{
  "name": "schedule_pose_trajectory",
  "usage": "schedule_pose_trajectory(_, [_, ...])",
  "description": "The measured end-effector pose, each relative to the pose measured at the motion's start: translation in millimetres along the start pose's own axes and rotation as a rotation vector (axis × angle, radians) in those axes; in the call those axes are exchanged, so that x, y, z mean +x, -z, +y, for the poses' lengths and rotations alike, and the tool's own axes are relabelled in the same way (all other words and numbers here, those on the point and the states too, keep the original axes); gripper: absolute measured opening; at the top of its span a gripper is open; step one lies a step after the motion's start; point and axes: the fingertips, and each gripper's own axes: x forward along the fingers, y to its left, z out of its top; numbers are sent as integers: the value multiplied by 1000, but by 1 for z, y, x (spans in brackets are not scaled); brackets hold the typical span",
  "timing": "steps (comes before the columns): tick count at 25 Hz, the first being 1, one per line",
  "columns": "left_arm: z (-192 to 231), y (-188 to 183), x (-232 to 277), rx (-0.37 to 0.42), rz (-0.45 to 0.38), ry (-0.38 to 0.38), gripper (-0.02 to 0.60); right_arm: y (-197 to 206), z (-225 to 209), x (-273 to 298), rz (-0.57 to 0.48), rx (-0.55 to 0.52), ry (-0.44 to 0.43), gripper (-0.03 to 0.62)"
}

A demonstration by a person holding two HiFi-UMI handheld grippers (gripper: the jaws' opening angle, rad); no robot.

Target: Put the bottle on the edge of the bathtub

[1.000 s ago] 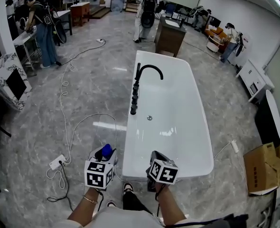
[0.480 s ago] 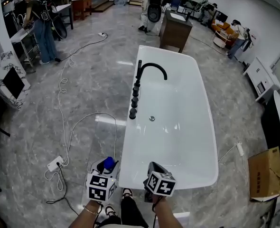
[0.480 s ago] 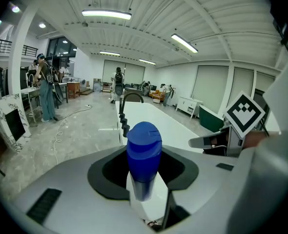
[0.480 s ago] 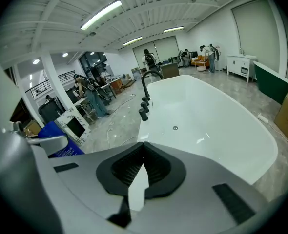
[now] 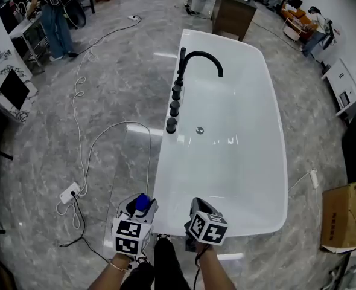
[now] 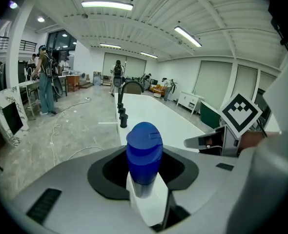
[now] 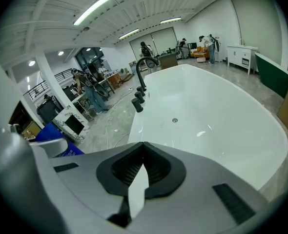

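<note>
A bottle with a blue cap (image 6: pixel 144 152) stands up between the jaws of my left gripper (image 5: pixel 138 205), which is shut on it; its cap also shows in the head view as a blue spot (image 5: pixel 142 202). That gripper hangs over the floor just left of the white bathtub's (image 5: pixel 226 107) near corner. My right gripper (image 5: pixel 197 209) is shut with nothing in it, and sits over the tub's near rim (image 7: pixel 261 179). A black curved tap (image 5: pixel 201 59) and a row of black knobs (image 5: pixel 174 107) line the tub's left edge.
White cables (image 5: pixel 84 125) and a power strip (image 5: pixel 70 193) lie on the grey marble floor left of the tub. A cardboard box (image 5: pixel 346 216) sits at the right. A wooden cabinet (image 5: pixel 233 14) stands beyond the tub. People stand far off at the back left (image 5: pixel 50 11).
The head view has tilted down and closed in on the tub. Both grippers keep their places near the tub's near end, the left still holding the bottle.
</note>
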Motion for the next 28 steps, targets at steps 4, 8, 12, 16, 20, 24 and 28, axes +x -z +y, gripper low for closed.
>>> schedule_pose_trajectory(4, [0,4,12,0,18,7,163,-2,-6,14,5,24,-1,26])
schedule_pose_trajectory(8, [0,0,27,5,20,22,163,-6,-9,29,10,28,-3,26])
schedule_pose_trajectory(12, [1,-8,43,21,15,28,163,-11,-15,46,16,23,-4,26])
schedule_pose_trajectory(16, [2,-12,57,40,9,36,163,-14,-22,58,20,20,-5,26])
schedule_pose_trajectory(20, [8,-15,70,41,7,31,163,-20,-26,66,17,24,-4,26])
schedule_pose_trajectory(24, [14,-21,82,24,-5,23,163,-24,-30,77,13,35,-3,26])
schedule_pose_trajectory(28, [21,-30,95,18,-15,17,163,-29,-32,88,14,37,-3,26])
